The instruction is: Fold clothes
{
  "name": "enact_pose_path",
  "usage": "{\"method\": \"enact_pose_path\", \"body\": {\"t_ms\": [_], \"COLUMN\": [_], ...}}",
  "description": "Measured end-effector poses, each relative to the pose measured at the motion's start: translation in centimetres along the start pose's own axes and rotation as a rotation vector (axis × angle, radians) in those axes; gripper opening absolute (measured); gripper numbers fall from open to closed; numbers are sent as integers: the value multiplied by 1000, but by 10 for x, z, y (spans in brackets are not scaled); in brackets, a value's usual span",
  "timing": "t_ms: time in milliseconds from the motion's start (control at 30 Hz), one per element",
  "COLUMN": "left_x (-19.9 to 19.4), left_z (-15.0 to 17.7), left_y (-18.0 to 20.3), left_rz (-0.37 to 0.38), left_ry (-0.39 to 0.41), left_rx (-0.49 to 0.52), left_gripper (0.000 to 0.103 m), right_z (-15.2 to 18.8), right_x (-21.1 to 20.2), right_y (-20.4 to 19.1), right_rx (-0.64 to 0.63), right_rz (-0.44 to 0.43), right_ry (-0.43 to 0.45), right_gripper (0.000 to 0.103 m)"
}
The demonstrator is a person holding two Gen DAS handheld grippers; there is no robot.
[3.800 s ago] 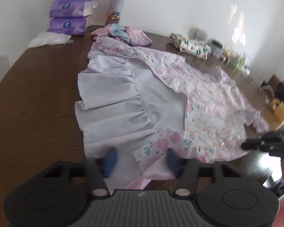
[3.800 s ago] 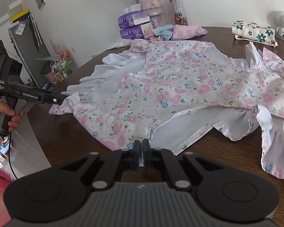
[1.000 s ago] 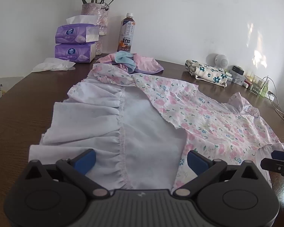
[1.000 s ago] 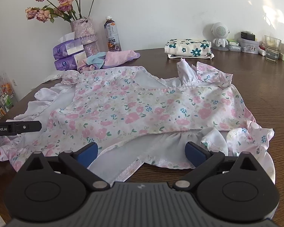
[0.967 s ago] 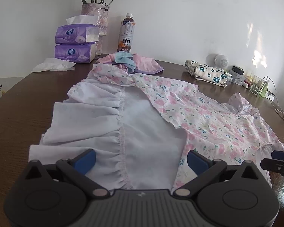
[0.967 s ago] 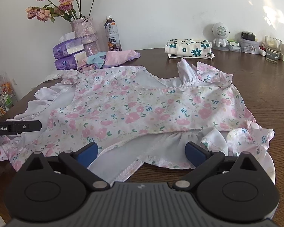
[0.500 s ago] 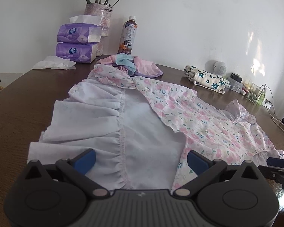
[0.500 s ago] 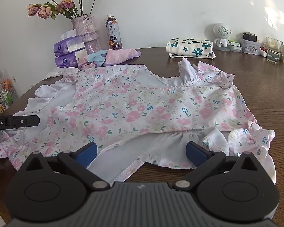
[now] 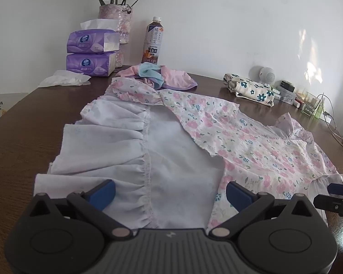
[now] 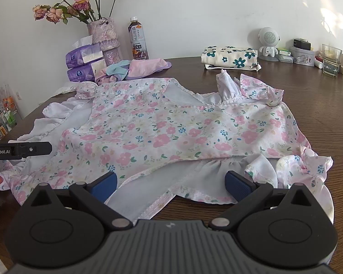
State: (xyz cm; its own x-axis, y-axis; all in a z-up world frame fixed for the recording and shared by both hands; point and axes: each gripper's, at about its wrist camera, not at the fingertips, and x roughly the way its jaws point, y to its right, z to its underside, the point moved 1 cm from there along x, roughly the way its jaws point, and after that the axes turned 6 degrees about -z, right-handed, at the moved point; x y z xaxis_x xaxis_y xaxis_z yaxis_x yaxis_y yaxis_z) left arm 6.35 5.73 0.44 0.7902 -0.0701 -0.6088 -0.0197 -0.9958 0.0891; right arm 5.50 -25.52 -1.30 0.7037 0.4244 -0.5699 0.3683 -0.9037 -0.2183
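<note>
1. Left wrist view: the left gripper [image 9: 169, 193] is spread wide with nothing between its blue pads, poised over the near hem of the floral dress [image 9: 247, 146]. Only this view shows the pale lining side and its gathered ruffle [image 9: 107, 134] spread flat on the brown table [image 9: 18, 132]. The right gripper's tips [image 9: 339, 194] show at the far right edge.
2. Right wrist view: the right gripper [image 10: 170, 183] is also wide open and empty, at the dress's [image 10: 171, 132] near edge. Only here do the printed front, a bunched sleeve [image 10: 306, 164] at the right and the folded flowered cloth [image 10: 231, 57] behind show clearly. The left gripper [image 10: 20, 150] reaches in from the left edge.
</note>
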Motion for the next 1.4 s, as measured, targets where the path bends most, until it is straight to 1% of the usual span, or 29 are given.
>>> {"method": "enact_pose_path", "body": {"t_ms": [467,800,1067,1400], "left_x": [3,3,5,7], "left_z": [0,0,0,1], "left_y": [6,5,13,16], "left_rz": [-27,-25,-61,-75], "left_ry": [-11,-11,-23,-30], "left_rx": [39,37,86,109], "left_gripper": [103,103,103,103], "right_z": [0,0,0,0], "right_x": [0,-1,-1,0], "right_y": [0,0,0,-1], "right_rx": [2,5,4,1], "right_rz": [1,-1,0,2], "right_ry": [0,2,1,-1], "right_gripper": [102,102,102,102]}}
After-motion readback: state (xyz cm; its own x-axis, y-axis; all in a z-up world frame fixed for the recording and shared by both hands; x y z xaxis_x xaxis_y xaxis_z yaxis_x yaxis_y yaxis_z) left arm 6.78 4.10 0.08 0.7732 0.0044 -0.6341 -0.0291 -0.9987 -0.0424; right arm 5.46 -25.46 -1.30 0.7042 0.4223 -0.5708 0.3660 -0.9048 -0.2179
